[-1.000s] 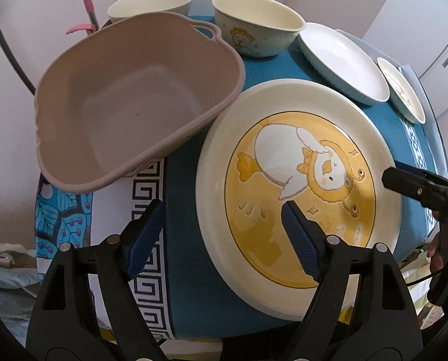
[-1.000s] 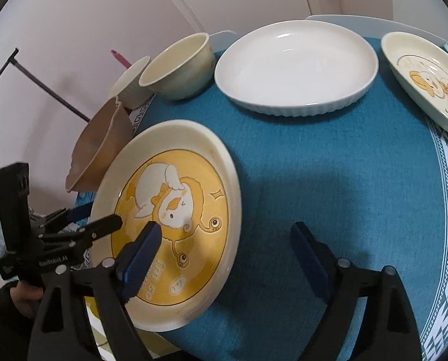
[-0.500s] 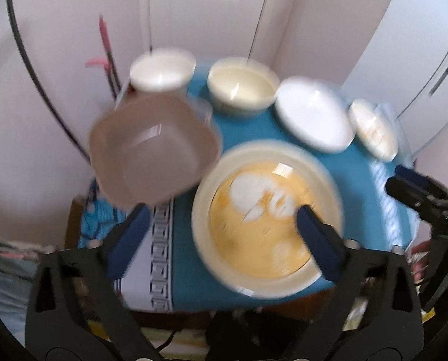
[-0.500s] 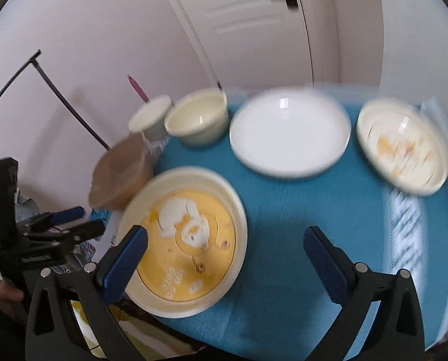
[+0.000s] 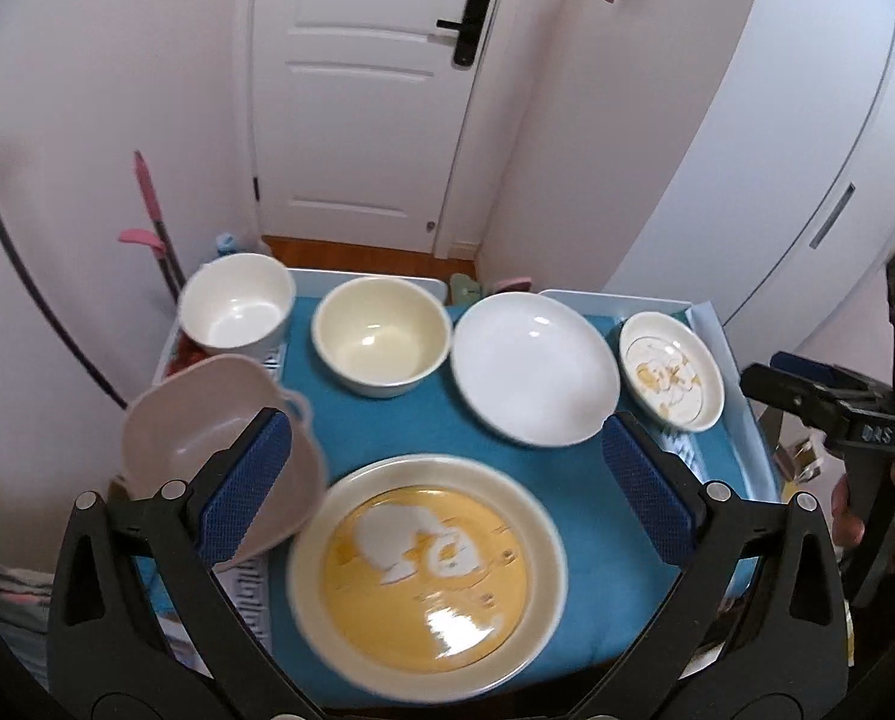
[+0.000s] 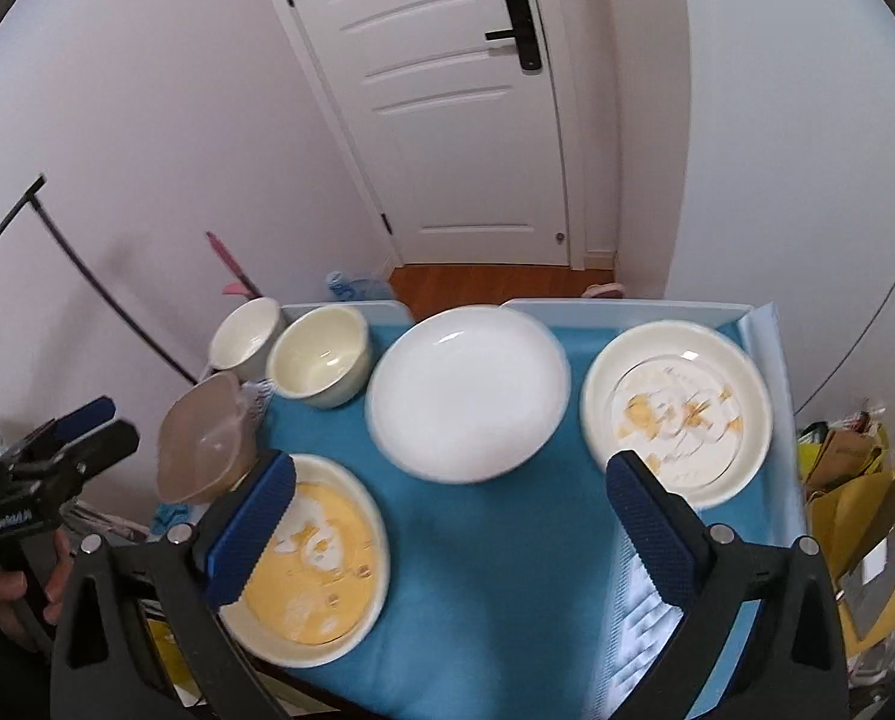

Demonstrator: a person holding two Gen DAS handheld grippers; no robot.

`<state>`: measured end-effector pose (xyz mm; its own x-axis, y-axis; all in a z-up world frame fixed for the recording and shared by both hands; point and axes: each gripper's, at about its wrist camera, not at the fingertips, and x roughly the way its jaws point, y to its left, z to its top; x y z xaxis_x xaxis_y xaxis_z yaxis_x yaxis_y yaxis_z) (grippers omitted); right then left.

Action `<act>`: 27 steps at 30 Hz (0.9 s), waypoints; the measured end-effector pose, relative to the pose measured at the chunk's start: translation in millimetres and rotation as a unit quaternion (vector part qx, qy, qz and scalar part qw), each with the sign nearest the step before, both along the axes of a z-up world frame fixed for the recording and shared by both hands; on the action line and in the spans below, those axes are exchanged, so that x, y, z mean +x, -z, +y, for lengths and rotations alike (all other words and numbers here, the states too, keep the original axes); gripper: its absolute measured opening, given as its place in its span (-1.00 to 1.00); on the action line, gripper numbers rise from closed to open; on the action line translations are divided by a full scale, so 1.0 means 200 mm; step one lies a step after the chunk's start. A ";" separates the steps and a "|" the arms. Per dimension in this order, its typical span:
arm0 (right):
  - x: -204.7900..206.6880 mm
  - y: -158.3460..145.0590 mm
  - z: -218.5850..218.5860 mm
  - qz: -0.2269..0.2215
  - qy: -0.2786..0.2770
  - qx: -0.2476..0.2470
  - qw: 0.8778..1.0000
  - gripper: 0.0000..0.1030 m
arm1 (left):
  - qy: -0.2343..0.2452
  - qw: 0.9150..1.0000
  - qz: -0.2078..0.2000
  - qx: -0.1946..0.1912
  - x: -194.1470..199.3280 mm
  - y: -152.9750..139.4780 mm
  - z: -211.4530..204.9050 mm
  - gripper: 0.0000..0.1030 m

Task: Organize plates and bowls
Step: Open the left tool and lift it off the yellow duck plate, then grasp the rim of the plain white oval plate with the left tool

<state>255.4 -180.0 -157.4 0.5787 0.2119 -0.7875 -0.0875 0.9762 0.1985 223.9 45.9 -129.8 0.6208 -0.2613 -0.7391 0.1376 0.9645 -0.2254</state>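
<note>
Hovering high over the table (image 5: 387, 420), both grippers are empty: left gripper (image 5: 447, 492) and right gripper (image 6: 450, 528) w/ fingers spread wide, nothing between them. All dishes sit on the blue cloth: duck plate (image 5: 426, 570) at the near edge, white plate (image 5: 534, 366) and small plate (image 5: 670, 369) further back, cream bowl (image 5: 382, 342) and white bowl (image 5: 237, 306) at the far left, tan basin (image 5: 207, 438) hanging over the left edge. Nothing stacked yet, so prob. early. Main risks: basin overhangs and looks tippable, so a nudge could send it to the floor; duck plate sits close to the near edge, so a sideways push could slide it off; glazed rims are slick and thin, so a shallow pinch could slip; the two grippers may clash if both go for one dish.
</note>
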 end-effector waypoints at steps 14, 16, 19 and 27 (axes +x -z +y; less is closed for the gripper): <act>0.73 0.41 -0.26 0.109 -0.184 0.004 0.977 0.77 | -0.095 0.982 0.136 -0.094 0.46 0.52 -0.25 0.82; 0.80 0.51 -0.24 0.122 -0.201 -0.011 0.972 0.76 | -0.099 0.980 0.152 -0.085 0.51 0.60 -0.28 0.76; 0.85 0.62 -0.21 0.136 -0.222 -0.013 0.965 0.66 | -0.098 0.978 0.172 -0.066 0.56 0.71 -0.34 0.58; 0.92 0.80 -0.18 0.163 -0.273 -0.020 0.948 -0.08 | -0.107 0.972 0.202 -0.060 0.61 0.87 -0.39 -0.15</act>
<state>439.6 -215.2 -317.7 0.1150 0.3752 -0.9198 -0.5230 0.8101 0.2650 345.6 -32.9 -303.9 0.3352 -0.2571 -0.9064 -0.1859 0.9251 -0.3311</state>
